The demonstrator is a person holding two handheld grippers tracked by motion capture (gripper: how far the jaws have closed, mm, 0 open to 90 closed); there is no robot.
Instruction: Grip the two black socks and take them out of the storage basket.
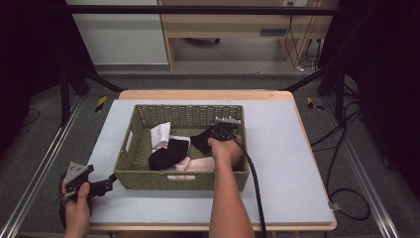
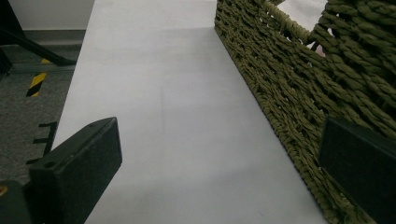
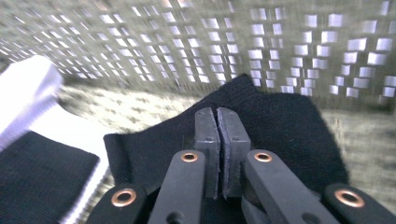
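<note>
Pale grey matting covers the table, its wooden rim showing at the edges. On it sits a rectangular olive wicker basket, coarsely woven, its far wall a see-through lattice. Inside, the right gripper is clamped on a soft ribbed black sock; the pinched fold is hidden between the pads. White and pink socks lie alongside, partly covered. The left gripper hangs with jaws spread beside the basket.

Woven wicker basket; blk knit-cloth sock, matt.
</note>
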